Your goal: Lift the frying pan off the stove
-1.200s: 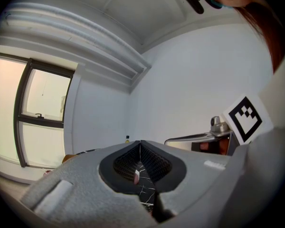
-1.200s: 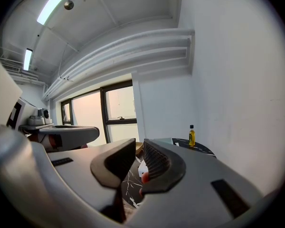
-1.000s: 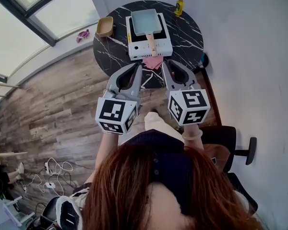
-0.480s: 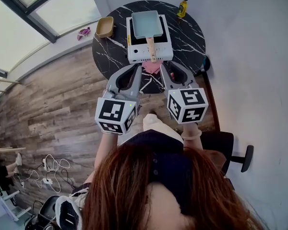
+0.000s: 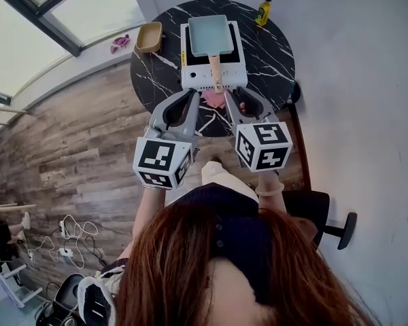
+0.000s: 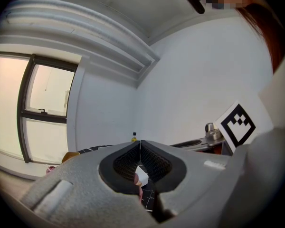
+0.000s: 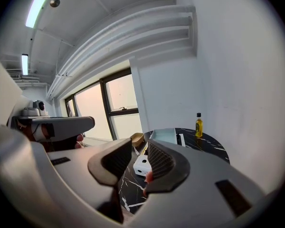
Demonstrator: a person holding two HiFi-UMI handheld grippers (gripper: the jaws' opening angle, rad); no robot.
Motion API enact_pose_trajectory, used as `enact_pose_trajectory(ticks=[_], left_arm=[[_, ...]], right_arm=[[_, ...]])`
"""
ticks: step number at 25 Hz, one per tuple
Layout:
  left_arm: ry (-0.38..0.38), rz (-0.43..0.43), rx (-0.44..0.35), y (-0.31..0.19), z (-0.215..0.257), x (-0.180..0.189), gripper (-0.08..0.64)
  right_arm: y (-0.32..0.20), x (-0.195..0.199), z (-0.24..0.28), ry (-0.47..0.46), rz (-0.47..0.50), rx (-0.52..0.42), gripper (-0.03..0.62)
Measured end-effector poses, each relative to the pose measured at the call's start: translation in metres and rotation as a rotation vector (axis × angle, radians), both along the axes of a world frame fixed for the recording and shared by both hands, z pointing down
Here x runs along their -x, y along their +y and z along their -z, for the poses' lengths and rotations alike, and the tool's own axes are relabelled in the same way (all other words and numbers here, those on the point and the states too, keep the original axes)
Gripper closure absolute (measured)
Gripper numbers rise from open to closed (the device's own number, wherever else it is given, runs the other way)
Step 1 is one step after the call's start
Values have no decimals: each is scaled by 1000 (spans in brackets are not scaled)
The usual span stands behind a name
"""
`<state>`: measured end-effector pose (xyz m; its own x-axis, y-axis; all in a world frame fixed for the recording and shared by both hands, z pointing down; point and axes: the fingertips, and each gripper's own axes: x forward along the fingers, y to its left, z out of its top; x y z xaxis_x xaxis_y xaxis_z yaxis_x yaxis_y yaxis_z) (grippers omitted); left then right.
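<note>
The frying pan [image 5: 209, 35] sits on the stove [image 5: 197, 79] (handle toward the grippers). Near the stove, the left gripper [image 5: 191, 94] is clenched empty. The right gripper [image 5: 236, 97] has just been opening its jaws, with nothing between them.

No text, brand, number or sign is legible anywhere here.

Head view: left grey two-jaw gripper [image 5: 192, 95] and right grey two-jaw gripper [image 5: 235, 95] held side by side, close together, ahead of torso, both pointing forward. Black-and-white marker cubes [image 5: 164, 161] at rear, toward person. Bare forearms [image 5: 147, 212] reach forward under cubes.

Left jaws: tips meeting, nothing gripped.

Right jaws: parted, just been opening, gap empty.
</note>
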<state>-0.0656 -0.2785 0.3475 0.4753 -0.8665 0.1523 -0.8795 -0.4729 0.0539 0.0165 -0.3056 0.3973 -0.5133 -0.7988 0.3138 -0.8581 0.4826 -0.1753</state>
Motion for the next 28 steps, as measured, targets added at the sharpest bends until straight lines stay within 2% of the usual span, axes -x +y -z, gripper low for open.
enact_pose_trajectory(ticks=[11, 28], left_arm=[[4, 27, 33, -48, -21, 8, 546], [-9, 37, 70, -65, -24, 3, 546]], right_arm=[[-49, 9, -30, 7, 33, 51, 465], [-74, 11, -51, 8, 63, 137, 438]])
